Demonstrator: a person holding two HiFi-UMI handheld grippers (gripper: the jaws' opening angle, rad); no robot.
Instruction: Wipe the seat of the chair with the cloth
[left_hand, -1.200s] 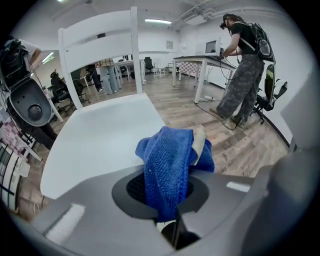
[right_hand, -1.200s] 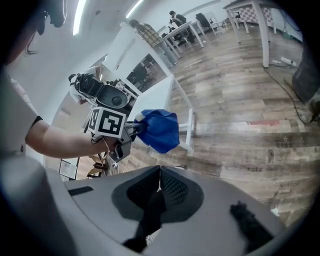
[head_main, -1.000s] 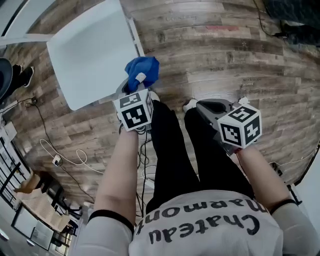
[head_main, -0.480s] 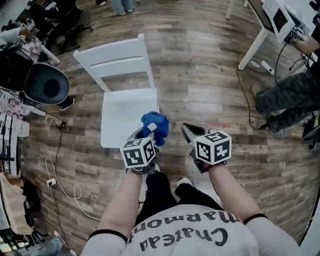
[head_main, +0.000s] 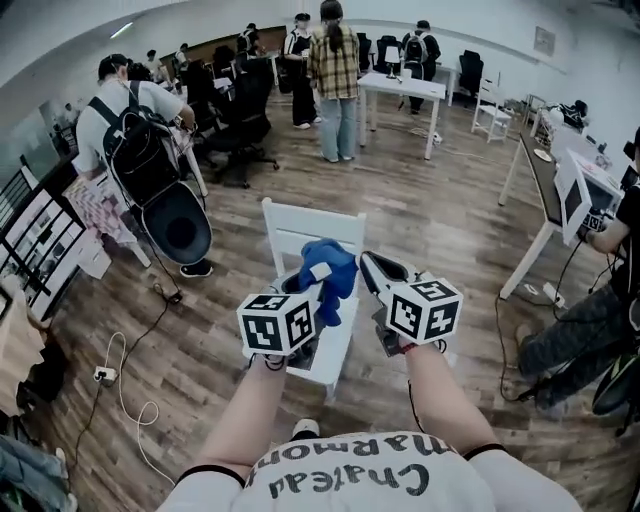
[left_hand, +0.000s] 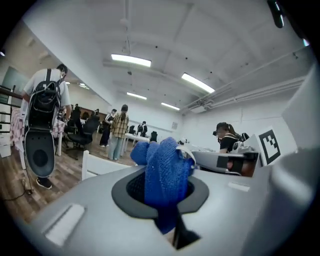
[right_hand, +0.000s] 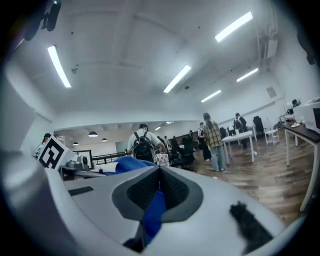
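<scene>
A white wooden chair (head_main: 312, 228) stands on the plank floor straight ahead; both grippers hide most of its seat (head_main: 337, 352). My left gripper (head_main: 312, 276) is shut on a bunched blue cloth (head_main: 328, 268), held above the seat. In the left gripper view the cloth (left_hand: 165, 170) bulges out from between the jaws of that gripper (left_hand: 167, 186), and the chair's backrest (left_hand: 102, 164) shows behind. My right gripper (head_main: 373, 263) is shut, close beside the cloth on its right. In the right gripper view its pads (right_hand: 145, 187) meet, with the blue cloth (right_hand: 125, 164) just beyond at the left.
Several people stand at the back near white tables (head_main: 400, 88) and black office chairs (head_main: 235, 125). A person with a backpack (head_main: 140, 150) is at the left. A desk with a monitor (head_main: 570, 195) is at the right. A white cable (head_main: 125, 385) lies on the floor.
The head view has swung up from the floor to the room. Both grippers have come closer together over the chair's seat, the left still holding the cloth.
</scene>
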